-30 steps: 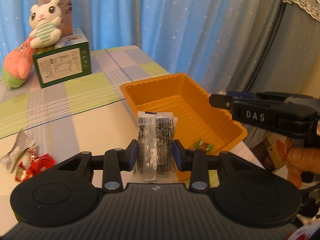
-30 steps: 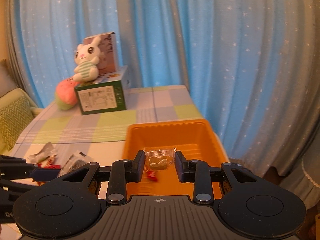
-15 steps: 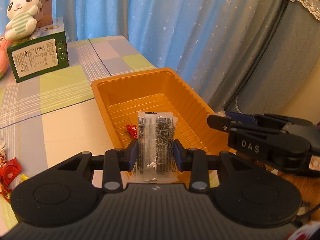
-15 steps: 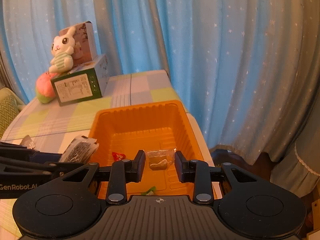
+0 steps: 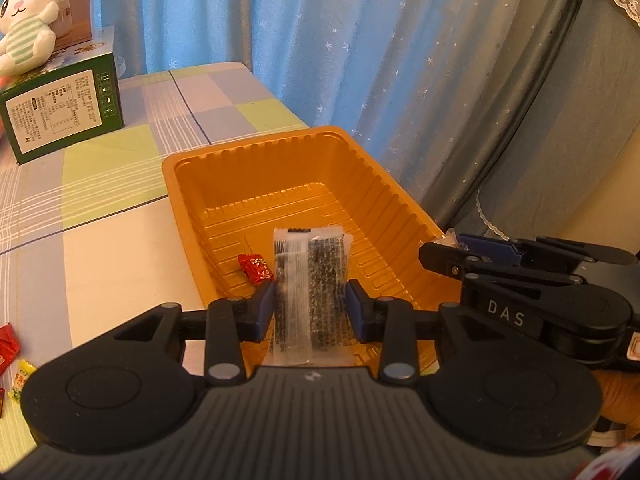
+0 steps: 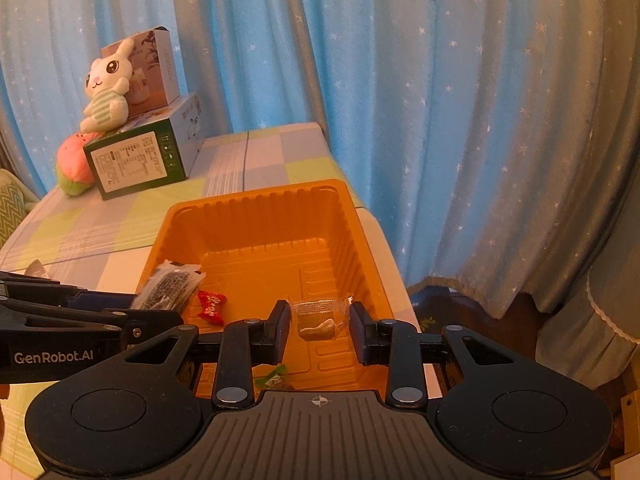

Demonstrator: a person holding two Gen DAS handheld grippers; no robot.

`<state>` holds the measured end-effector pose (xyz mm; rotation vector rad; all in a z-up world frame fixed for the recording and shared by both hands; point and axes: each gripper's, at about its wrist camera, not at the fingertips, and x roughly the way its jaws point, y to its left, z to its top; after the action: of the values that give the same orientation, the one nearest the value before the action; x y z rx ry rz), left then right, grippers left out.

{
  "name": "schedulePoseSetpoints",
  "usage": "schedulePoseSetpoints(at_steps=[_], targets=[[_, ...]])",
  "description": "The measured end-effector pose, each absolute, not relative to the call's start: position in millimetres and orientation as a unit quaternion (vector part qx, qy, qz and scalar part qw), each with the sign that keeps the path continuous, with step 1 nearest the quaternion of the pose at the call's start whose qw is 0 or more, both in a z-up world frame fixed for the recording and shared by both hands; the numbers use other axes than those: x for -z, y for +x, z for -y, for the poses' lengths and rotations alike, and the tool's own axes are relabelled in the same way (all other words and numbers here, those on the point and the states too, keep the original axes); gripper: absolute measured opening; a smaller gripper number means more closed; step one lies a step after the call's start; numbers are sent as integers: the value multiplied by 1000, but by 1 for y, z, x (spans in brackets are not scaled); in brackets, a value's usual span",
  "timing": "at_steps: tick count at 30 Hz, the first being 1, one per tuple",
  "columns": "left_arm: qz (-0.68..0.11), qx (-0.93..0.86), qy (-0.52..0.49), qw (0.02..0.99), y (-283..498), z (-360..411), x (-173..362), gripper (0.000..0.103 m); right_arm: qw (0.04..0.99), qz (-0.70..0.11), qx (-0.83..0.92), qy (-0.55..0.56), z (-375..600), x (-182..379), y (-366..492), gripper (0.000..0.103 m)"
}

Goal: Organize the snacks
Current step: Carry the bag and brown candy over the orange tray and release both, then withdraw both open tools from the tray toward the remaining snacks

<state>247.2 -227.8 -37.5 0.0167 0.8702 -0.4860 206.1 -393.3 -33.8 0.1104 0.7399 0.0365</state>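
While tilted downward, both grippers [image 5: 311, 307] [image 6: 319, 331] over orange tray [image 6: 256, 216].

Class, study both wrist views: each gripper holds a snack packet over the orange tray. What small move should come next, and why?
Probably open both grippers and let the packets drop. The left gripper grips the dark speckled packet and the right gripper grips the clear packet, both already above the orange tray, where a red candy already lies.

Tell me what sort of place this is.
Probably a room in a home: star-print blue curtains behind a table with a checked cloth, and a plush rabbit sitting on a green box.
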Motion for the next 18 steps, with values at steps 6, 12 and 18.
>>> schedulePoseSetpoints(at_steps=[6, 12, 18], targets=[[-410, 224, 9, 884, 245, 222, 35, 34, 930, -362, -18, 56, 395, 34, 205, 33], [-407, 214, 11, 888, 240, 210, 31, 34, 931, -360, -20, 60, 395, 31, 202, 33], [-410, 205, 6, 889, 236, 198, 32, 34, 931, -359, -27, 65, 389, 29, 203, 33]])
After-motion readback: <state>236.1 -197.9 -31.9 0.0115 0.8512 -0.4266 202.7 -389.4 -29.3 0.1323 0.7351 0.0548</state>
